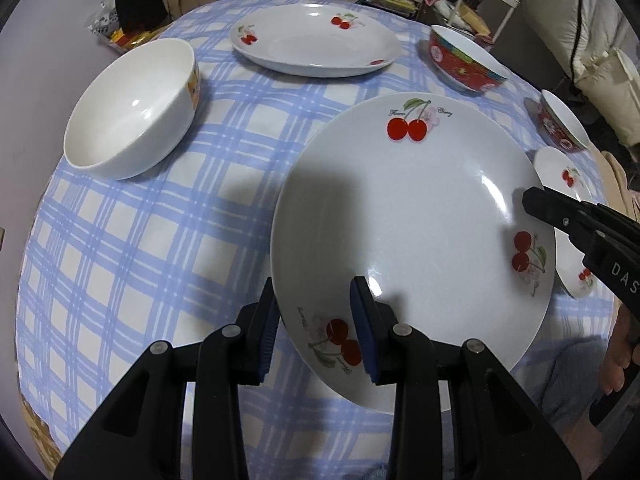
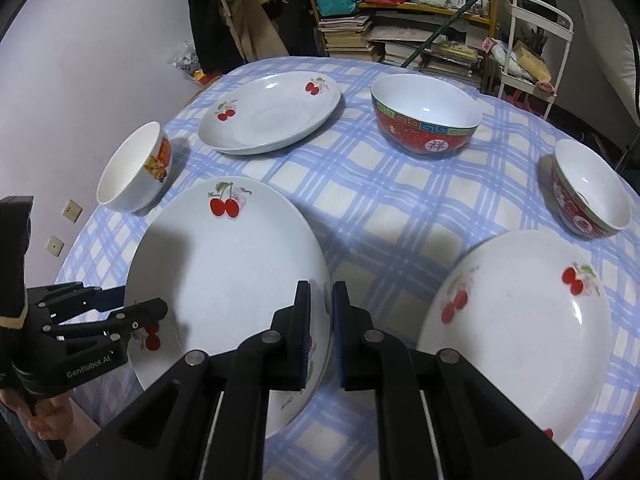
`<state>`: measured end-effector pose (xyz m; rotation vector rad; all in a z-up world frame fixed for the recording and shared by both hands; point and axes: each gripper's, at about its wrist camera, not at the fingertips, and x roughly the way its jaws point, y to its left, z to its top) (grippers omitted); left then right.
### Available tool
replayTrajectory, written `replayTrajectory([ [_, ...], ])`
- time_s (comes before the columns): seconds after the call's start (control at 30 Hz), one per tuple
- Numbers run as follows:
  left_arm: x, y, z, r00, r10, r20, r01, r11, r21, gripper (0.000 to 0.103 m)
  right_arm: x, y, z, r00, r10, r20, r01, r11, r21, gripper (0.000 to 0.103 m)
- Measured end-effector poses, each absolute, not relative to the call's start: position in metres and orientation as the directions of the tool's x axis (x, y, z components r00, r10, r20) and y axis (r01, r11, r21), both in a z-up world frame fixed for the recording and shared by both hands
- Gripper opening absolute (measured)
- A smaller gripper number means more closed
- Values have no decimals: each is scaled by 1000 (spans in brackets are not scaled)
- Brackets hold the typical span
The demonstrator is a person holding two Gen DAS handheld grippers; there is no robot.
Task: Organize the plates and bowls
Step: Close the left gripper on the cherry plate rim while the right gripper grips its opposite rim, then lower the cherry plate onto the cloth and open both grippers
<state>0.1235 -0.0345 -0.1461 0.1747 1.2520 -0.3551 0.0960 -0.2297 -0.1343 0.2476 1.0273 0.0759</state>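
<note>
A large white cherry-print plate [image 1: 400, 208] [image 2: 224, 264] hangs just above the blue checked tablecloth [image 1: 140, 240], casting a shadow under its near edge. My left gripper [image 1: 316, 304] [image 2: 144, 304] is shut on its near-left rim, one finger under and one on top. At the opposite rim my right gripper [image 2: 321, 292] [image 1: 532, 200] is shut on the same plate. A second cherry plate [image 2: 520, 328] [image 1: 568, 216] lies to the right, and a third [image 1: 316, 40] [image 2: 272, 116] at the far side. A white bowl [image 1: 132, 112] [image 2: 132, 168] stands on the left.
Two red patterned bowls stand on the right: a larger one [image 2: 424, 120] [image 1: 464, 60] farther back and a smaller one [image 2: 588, 192] [image 1: 560, 124] near the edge. Behind the round table are shelves of books [image 2: 360, 36] and a white frame rack [image 2: 532, 32]. A hand [image 2: 48, 420] grips the left gripper's handle.
</note>
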Motion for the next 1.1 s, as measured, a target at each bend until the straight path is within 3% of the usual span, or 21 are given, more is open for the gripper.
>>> replayTrajectory([
  [0.37,95,-32,-138,235,-193,-953,340,935,-106,34,68,-233,-124,510,157,-846,103,965,241,12],
  [0.8,96,-45,-163,154,-152,-976,353,931,-89,34,63,-234,-162,375,111,-920,174,967,187,12],
  [1.1,99,-47,-172,122,-130,-984,346,935,-81,34,59,-235,-165,364,117,-924,201,959,201,12],
])
